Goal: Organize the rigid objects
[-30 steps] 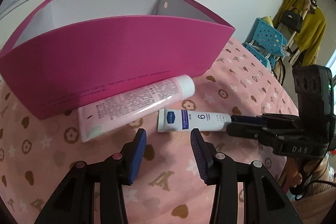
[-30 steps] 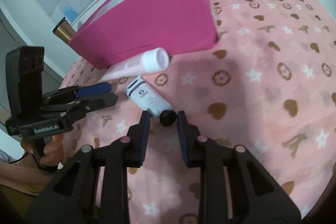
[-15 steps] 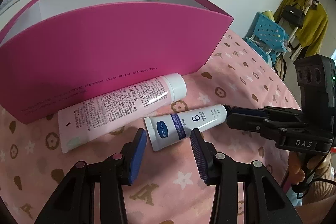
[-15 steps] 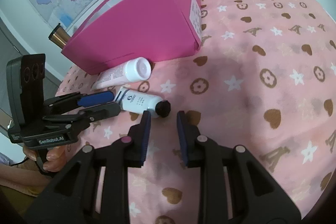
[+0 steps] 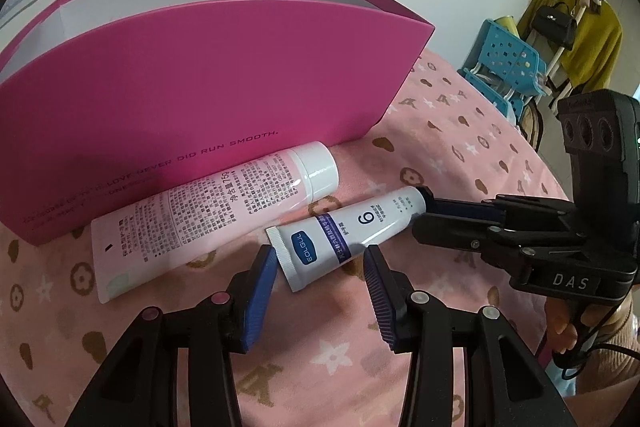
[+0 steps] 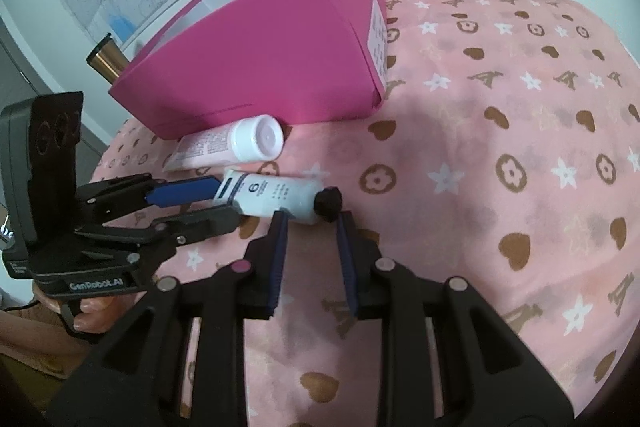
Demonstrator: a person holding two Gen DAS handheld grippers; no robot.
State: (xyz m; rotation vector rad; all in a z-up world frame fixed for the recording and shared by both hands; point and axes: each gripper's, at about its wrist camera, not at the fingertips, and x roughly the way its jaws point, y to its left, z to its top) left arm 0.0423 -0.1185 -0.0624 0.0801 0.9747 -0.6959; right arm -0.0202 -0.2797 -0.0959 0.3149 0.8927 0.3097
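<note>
A small white tube (image 5: pixel 360 227) marked with a 6 lies on the pink cloth, just in front of a bigger pink tube (image 5: pixel 208 211) that rests along the foot of the open pink box (image 5: pixel 224 75). My left gripper (image 5: pixel 320 257) is open, and the small tube's flat crimped end sits between its fingertips, touching the left pad only. In the right wrist view the small tube (image 6: pixel 276 197) lies crosswise. My right gripper (image 6: pixel 311 219) is open around its black cap end without squeezing it. The left gripper (image 6: pixel 226 205) comes in from the left there.
The pink patterned cloth (image 6: pixel 480 147) covers the whole surface and stretches wide to the right. A gold-coloured cylinder (image 6: pixel 106 61) pokes out behind the box. A blue chair (image 5: pixel 508 63) and hanging coats stand beyond the table edge. A hand holds each gripper's handle.
The small tube has swung round, its crimped end coming in between my left fingertips. In the right view it has turned from pointing away to lying crosswise. Both jaws kept their width.
</note>
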